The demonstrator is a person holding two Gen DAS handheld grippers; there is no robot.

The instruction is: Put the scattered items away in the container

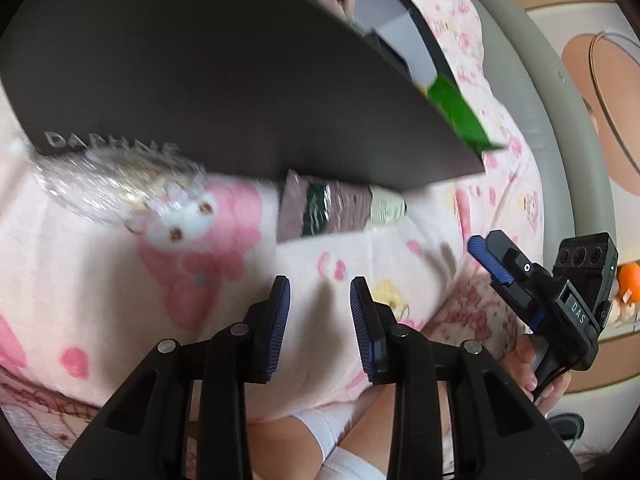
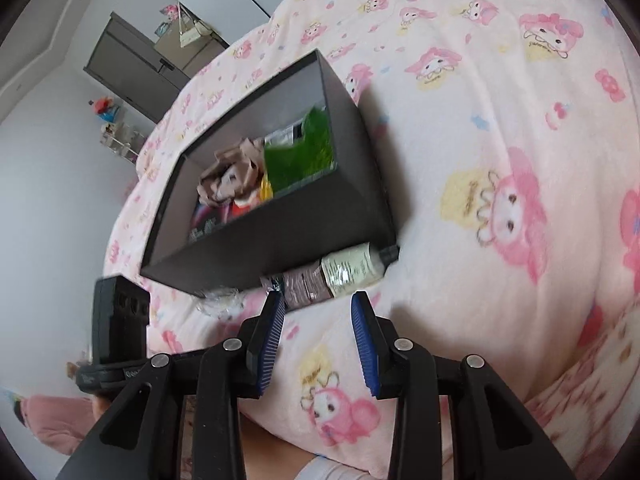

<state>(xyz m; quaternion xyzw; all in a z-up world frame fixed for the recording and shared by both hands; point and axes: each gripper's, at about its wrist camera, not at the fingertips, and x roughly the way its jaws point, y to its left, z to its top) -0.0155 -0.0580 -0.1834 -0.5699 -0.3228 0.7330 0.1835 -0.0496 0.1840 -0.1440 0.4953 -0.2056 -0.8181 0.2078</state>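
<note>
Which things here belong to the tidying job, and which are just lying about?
Job:
- dark cardboard box, already holding items
- squeeze tube with pale label, lying against the box
- crinkled clear wrapper
- both grippers, open and empty

Lying about:
- pink cartoon-print blanket
- orange toy on shelf

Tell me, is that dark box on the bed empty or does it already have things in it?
Partly filled: the box is open-topped, with a green packet and crumpled brown paper visible inside.

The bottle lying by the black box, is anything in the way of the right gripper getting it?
Nothing visible is. The bottle lies on the pink blanket against the black box, just ahead of the right gripper, whose jaws stand apart and empty.
</note>
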